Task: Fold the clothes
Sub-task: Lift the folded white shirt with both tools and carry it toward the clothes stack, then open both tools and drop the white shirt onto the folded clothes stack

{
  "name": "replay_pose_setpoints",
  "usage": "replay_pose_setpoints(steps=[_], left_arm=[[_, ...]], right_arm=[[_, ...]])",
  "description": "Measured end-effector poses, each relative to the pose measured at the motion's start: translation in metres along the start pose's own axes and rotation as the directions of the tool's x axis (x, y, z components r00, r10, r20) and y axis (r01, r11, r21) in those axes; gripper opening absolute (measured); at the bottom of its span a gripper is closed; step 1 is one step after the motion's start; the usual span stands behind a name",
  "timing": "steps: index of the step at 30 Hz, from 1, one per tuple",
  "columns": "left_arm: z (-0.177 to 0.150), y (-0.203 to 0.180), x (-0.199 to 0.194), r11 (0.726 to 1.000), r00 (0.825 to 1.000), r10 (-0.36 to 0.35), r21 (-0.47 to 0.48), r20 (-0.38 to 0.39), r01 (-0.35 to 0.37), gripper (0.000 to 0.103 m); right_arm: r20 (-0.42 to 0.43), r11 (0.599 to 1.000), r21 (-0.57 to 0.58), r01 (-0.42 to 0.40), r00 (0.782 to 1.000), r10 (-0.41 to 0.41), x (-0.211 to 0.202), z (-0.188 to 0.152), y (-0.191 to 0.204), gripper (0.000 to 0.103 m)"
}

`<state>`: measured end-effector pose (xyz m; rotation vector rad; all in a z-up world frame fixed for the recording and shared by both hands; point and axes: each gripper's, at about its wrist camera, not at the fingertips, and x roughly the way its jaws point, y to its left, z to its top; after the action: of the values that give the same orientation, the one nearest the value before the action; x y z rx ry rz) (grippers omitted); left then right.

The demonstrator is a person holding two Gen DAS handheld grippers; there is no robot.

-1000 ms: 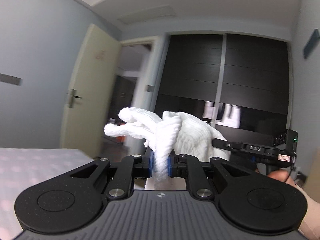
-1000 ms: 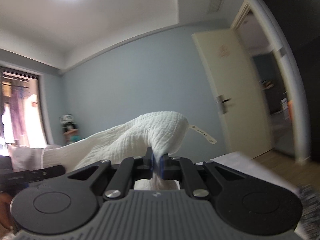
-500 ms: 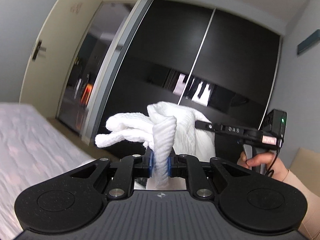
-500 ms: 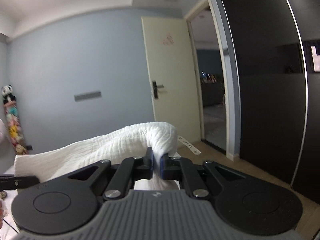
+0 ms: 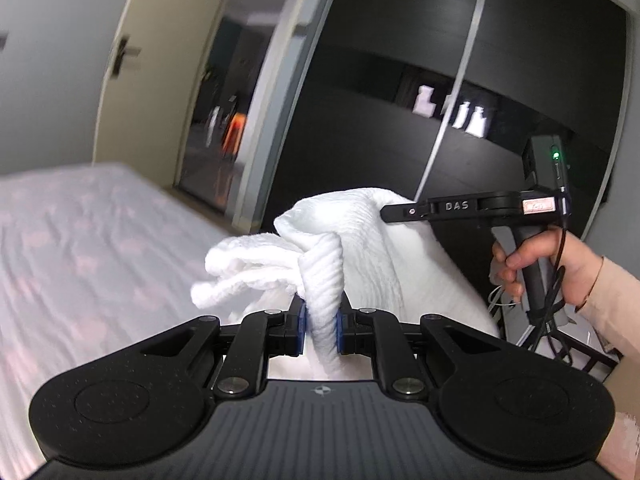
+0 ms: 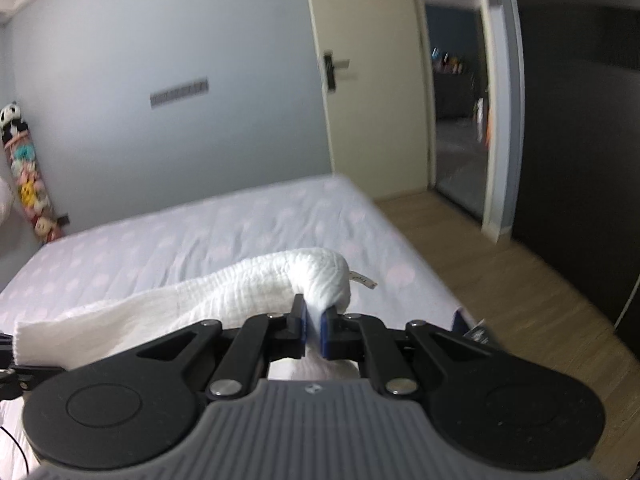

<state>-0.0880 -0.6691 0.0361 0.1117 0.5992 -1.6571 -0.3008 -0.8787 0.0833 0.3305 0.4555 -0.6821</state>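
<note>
Left gripper (image 5: 319, 330) low centre, clamped on bunched white crinkled cotton garment (image 5: 360, 248); right gripper (image 6: 315, 330) likewise pinching it, hand (image 5: 560, 268) gripping handle at right.

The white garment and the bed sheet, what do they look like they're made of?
Garment: soft crinkled cotton gauze, probably, matte; fine ridged weave shows. Both grippers, left and right, pinch it. Sheet: thin smooth woven fabric, matte, faint pale spots; fibre unclear.

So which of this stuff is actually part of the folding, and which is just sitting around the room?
Part of the job:
- white cloth
- left claw, shut on it
- right claw, shut on it
- bed

Just there:
- door
- wardrobe
- panda toy
</note>
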Motion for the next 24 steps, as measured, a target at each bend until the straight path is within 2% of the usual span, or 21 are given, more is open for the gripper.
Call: replay_pose_setpoints(steps=[5, 7, 9, 11, 12, 13, 15, 18, 20, 22, 23, 24], left_arm=[[-0.009, 0.041, 0.023, 0.992, 0.997, -0.028, -0.123, -0.067, 0.020, 0.012], [-0.015, 0.054, 0.029, 0.983, 0.995, -0.063, -0.178, -0.080, 0.048, 0.014], [-0.021, 0.068, 0.029, 0.967, 0.991, -0.110, -0.240, -0.072, 0.090, 0.017], [-0.023, 0.082, 0.029, 0.945, 0.987, -0.152, -0.300, -0.053, 0.129, 0.028], [-0.024, 0.088, 0.027, 0.935, 0.986, -0.164, -0.325, -0.042, 0.142, 0.032], [-0.025, 0.094, 0.026, 0.924, 0.984, -0.176, -0.349, -0.030, 0.154, 0.040], [-0.024, 0.104, 0.027, 0.907, 0.983, -0.185, -0.388, -0.017, 0.164, 0.045], [-0.023, 0.106, 0.029, 0.902, 0.981, -0.194, -0.399, -0.028, 0.167, 0.047], [-0.022, 0.106, 0.031, 0.900, 0.979, -0.200, -0.402, -0.039, 0.168, 0.047], [-0.022, 0.106, 0.032, 0.899, 0.977, -0.205, -0.405, -0.049, 0.169, 0.047], [-0.021, 0.106, 0.033, 0.898, 0.977, -0.208, -0.406, -0.054, 0.169, 0.040], [-0.021, 0.106, 0.034, 0.897, 0.976, -0.211, -0.408, -0.060, 0.169, 0.033]], right_arm=[[-0.158, 1.000, 0.007, -0.028, 0.987, 0.029, 0.050, 0.000, -0.001, 0.009], [-0.219, 0.998, 0.038, -0.042, 0.975, 0.049, 0.062, 0.004, -0.005, 0.015], [-0.268, 0.995, 0.087, -0.058, 0.960, 0.080, 0.070, 0.010, -0.011, 0.029], [-0.290, 0.984, 0.158, -0.082, 0.949, 0.126, 0.074, 0.017, -0.020, 0.055], [-0.290, 0.977, 0.192, -0.087, 0.947, 0.141, 0.074, 0.019, -0.024, 0.060], [-0.286, 0.971, 0.222, -0.085, 0.947, 0.149, 0.075, 0.023, -0.027, 0.061], [-0.282, 0.961, 0.269, -0.067, 0.948, 0.146, 0.082, 0.028, -0.029, 0.075], [-0.304, 0.948, 0.311, -0.065, 0.938, 0.164, 0.102, 0.037, -0.032, 0.076], [-0.342, 0.954, 0.297, -0.044, 0.928, 0.149, 0.115, 0.041, -0.028, 0.075], [-0.391, 0.960, 0.278, -0.031, 0.909, 0.142, 0.126, 0.044, -0.021, 0.064], [-0.403, 0.963, 0.267, -0.033, 0.904, 0.143, 0.129, 0.044, -0.018, 0.048], [-0.407, 0.967, 0.252, -0.039, 0.902, 0.142, 0.130, 0.044, -0.014, 0.037]])
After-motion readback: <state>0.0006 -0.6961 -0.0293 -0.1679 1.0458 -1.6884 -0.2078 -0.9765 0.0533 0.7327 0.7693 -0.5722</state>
